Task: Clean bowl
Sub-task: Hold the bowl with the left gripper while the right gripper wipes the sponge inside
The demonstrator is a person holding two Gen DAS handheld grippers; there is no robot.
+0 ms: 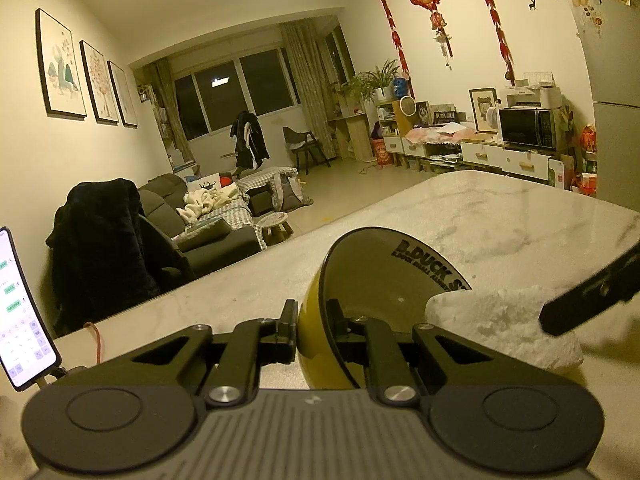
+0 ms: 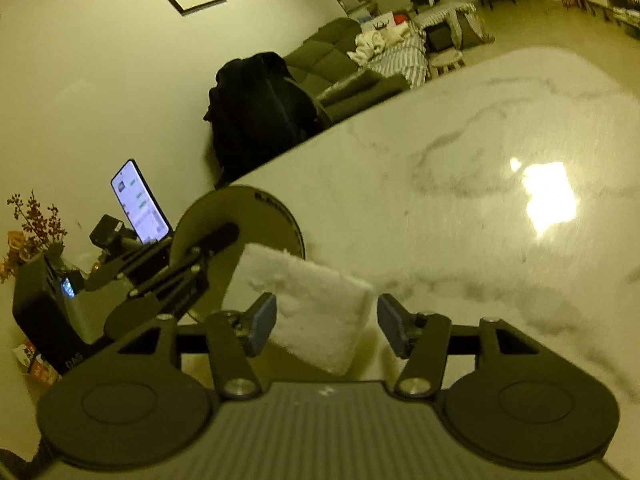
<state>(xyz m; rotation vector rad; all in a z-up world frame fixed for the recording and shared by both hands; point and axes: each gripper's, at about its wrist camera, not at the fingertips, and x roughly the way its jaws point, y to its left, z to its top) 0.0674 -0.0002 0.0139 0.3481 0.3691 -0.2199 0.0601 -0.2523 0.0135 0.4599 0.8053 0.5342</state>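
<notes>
My left gripper [image 1: 314, 326] is shut on the rim of a yellow bowl [image 1: 384, 276] with a grey inside and black lettering, held tilted on its side over the marble table [image 1: 500, 208]. A white fluffy sponge [image 1: 500, 324] rests at the bowl's lower right rim. In the right wrist view the sponge [image 2: 316, 304] sits between my right gripper's [image 2: 326, 322] fingers with gaps on both sides, so the jaws stand open. The bowl [image 2: 240, 232] and left gripper [image 2: 200, 260] lie beyond it to the left.
A lit phone [image 1: 20, 312] stands on a holder at the table's left; it also shows in the right wrist view [image 2: 138, 204]. A chair draped with a dark coat [image 1: 104, 248] stands at the table's far edge. A black box with dried flowers [image 2: 36, 280] stands far left.
</notes>
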